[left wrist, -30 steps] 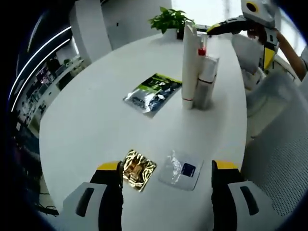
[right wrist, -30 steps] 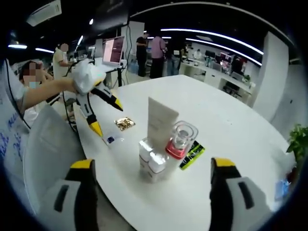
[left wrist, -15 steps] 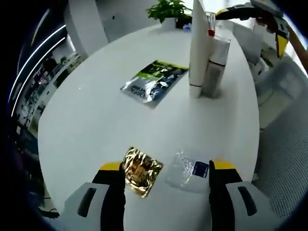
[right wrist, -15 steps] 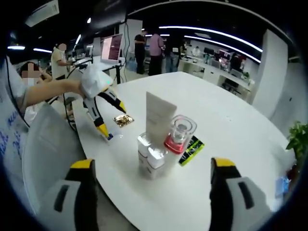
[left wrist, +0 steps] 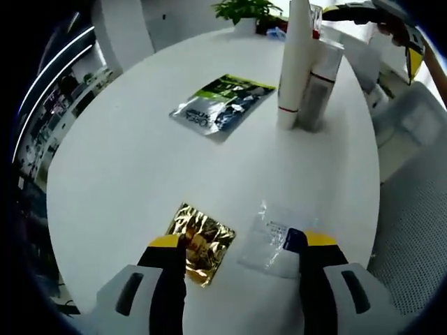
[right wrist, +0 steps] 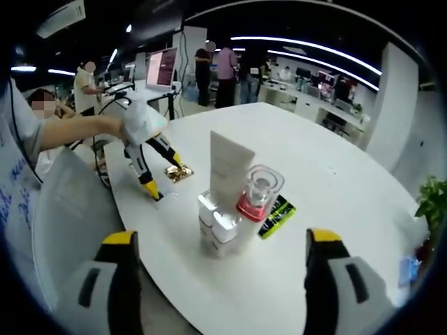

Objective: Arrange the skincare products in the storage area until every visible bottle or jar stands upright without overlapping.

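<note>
On the white round table (left wrist: 133, 139), the left gripper (left wrist: 237, 255) hangs low over the near edge with its jaws wide apart and nothing between them. One yellow-tipped jaw sits at the corner of a gold foil sachet (left wrist: 199, 234), the other at the corner of a clear sachet with a dark blue patch (left wrist: 272, 237). Whether the tips touch the sachets or the tabletop cannot be told. Both sachets lie flat, just beside each other without overlapping.

Farther across the table lies a silver pouch with a green and black label (left wrist: 220, 105), also flat, well apart from the two sachets. Beside it, toward the right edge, stands a tight cluster of upright products: a tall white tube (left wrist: 293, 63) with a red band near its base and a pale boxy bottle (left wrist: 320, 84) touching or nearly touching it. A potted plant (left wrist: 244, 10) sits at the far edge.

In the right gripper view, the right gripper (right wrist: 216, 265) is held off the table edge, its jaws spread and empty, facing the same cluster: the tall tube (right wrist: 230, 164), a clear jar on a pink base (right wrist: 258, 192), and two small white bottles (right wrist: 216, 227) in front. The left gripper (right wrist: 157, 174) shows there too, tips down at the sachets, held by a person's hand.
</note>
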The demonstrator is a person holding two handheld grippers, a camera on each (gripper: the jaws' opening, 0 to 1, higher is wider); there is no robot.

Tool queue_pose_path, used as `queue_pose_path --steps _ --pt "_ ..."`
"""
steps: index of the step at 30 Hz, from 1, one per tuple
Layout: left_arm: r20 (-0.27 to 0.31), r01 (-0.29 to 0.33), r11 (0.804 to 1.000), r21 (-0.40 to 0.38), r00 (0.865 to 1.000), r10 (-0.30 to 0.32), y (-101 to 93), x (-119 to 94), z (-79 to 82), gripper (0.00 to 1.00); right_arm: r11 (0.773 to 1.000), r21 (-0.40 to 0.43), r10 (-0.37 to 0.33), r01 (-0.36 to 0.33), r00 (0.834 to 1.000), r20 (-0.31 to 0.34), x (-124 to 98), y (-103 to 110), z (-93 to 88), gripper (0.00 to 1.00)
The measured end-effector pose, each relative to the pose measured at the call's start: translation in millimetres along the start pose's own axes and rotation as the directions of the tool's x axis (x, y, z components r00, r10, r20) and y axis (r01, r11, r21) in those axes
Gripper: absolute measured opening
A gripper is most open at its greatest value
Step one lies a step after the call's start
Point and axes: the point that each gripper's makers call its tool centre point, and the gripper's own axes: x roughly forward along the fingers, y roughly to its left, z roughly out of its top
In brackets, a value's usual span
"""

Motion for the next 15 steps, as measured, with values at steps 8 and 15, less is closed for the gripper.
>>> queue_pose_path --steps 8,15 --pt "0.018 0.031 0.999 -0.019 0.999 -0.031 1.2 2.0 -2.6 0.64 1.0 -0.003 0.013 -0.013 1.0 -0.006 2.2 2.9 -1.8 1.0" --pt "-0.008 0.042 0.999 -0.002 0.999 -0.042 2.8 -1.7 -10.5 0.66 1.0 -0.001 0.015 -0.015 1.0 -0.009 1.8 2.1 -3.9 1.0"
